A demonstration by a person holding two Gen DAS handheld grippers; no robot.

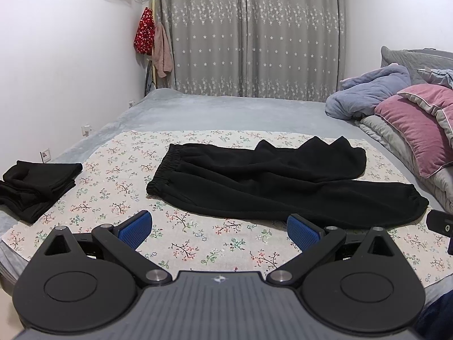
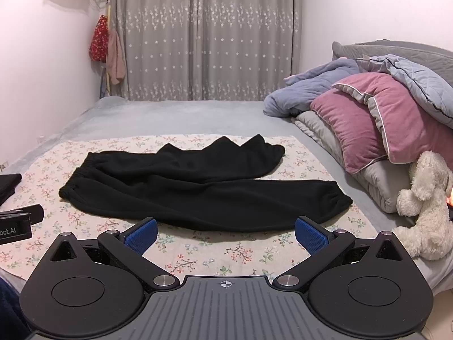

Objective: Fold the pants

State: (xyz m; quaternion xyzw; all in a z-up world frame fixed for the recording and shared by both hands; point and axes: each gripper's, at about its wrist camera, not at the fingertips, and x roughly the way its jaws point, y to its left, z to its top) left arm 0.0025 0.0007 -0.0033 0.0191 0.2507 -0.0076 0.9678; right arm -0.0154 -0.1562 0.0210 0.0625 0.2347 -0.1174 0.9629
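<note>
Black pants [image 1: 263, 181] lie spread on a floral cloth [image 1: 119, 175] on the bed, waistband to the left, both legs running right, the far leg rumpled. They also show in the right wrist view [image 2: 198, 189]. My left gripper [image 1: 219, 231] is open and empty, just short of the near leg. My right gripper [image 2: 225, 233] is open and empty, also just short of the near leg. The right gripper's body shows at the left wrist view's right edge [image 1: 441, 223]; the left gripper's body shows at the right wrist view's left edge [image 2: 17, 222].
A stack of folded black garments [image 1: 36, 187] sits at the cloth's left end. Pillows and quilts [image 2: 376, 113] pile up on the right, with a white plush dog [image 2: 424, 204]. Grey curtains [image 1: 254, 34] hang behind the bed.
</note>
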